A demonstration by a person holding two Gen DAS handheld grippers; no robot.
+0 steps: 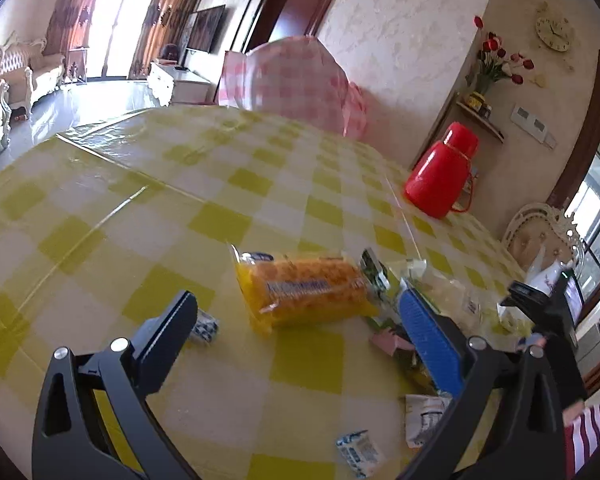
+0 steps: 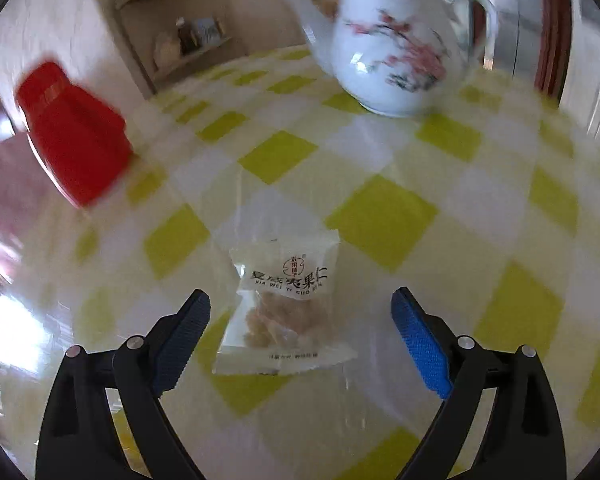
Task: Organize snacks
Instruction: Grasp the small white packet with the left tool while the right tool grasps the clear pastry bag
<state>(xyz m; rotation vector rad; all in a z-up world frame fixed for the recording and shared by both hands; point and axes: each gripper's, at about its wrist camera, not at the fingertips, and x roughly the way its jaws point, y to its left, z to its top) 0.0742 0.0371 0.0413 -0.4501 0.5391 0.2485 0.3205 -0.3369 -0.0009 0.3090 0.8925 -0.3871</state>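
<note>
Spreading under everything is the tabletop [image 1: 140, 208], its yellow-and-white check covered by a glossy clear sheet. On it, largest first: a pink mesh cover [image 1: 292, 84] at the far edge, a red flask [image 1: 440, 176], a white teapot [image 2: 392, 44] painted with blossom, then the snacks. A yellow biscuit pack [image 1: 304, 292] lies ahead of the left claw [image 1: 300, 320], whose fingers stand wide apart and hold nothing. Small blue-and-white sachets [image 1: 358, 452] and other wrappers lie scattered near it.

The right claw [image 2: 300, 316] is likewise spread and empty, straddling a clear nut packet [image 2: 288, 304] that lies flat between its fingers without touching either.

Judging from this, the grab is the risk. That packet is thin, slick film on a slick sheet, so closing fingers may skate over it or push it away instead of pinching it. Blur in the right view suggests motion; a hurried swing could also knock the teapot or flask nearby.
</note>
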